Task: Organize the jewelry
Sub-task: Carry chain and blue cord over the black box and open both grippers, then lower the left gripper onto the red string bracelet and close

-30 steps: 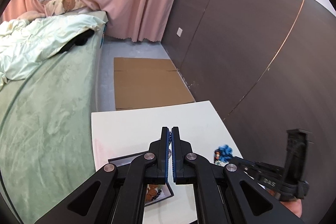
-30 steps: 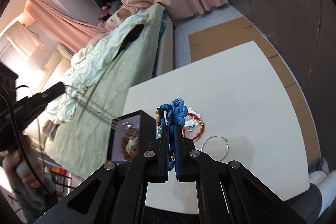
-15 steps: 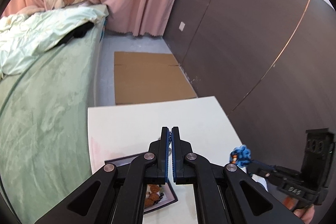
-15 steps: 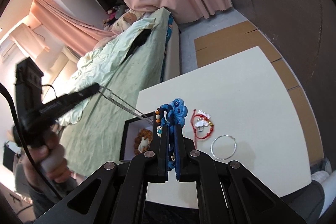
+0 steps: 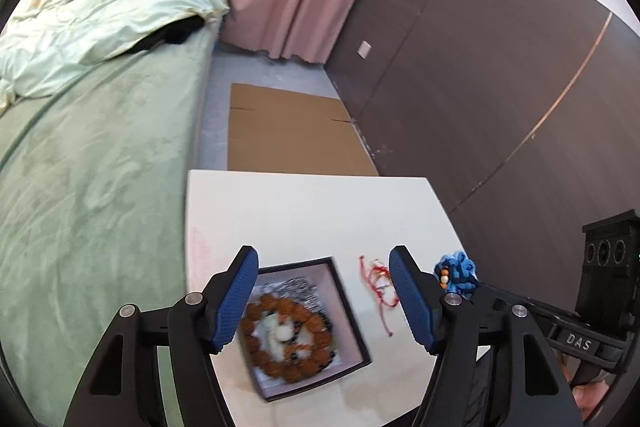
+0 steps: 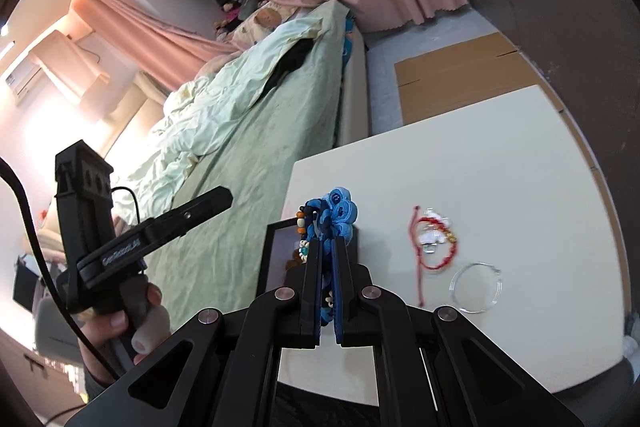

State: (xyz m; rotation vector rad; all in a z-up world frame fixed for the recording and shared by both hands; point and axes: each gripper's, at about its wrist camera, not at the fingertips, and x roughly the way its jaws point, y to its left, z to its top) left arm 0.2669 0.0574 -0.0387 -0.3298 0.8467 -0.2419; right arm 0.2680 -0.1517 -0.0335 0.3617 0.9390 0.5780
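My left gripper (image 5: 322, 263) is open and empty above a black jewelry box (image 5: 352, 311) that holds a brown bead bracelet (image 5: 286, 335) and a silver chain (image 5: 294, 287). My right gripper (image 6: 327, 243) is shut on a blue flower ornament with beads (image 6: 336, 215) and holds it over the box's edge (image 6: 270, 251). The ornament also shows in the left wrist view (image 5: 456, 275). A red string bracelet (image 6: 434, 243) and a clear bangle (image 6: 476, 287) lie on the white table (image 6: 500, 167), right of the box.
A green bed (image 5: 92, 187) runs along the table's left side. A flat cardboard sheet (image 5: 288, 131) lies on the floor beyond the table. A dark wall (image 5: 500, 87) stands to the right.
My left gripper has opened and tilted down over the box; the silver chain it held now lies in the box. My right gripper has moved left, still holding the blue ornament.
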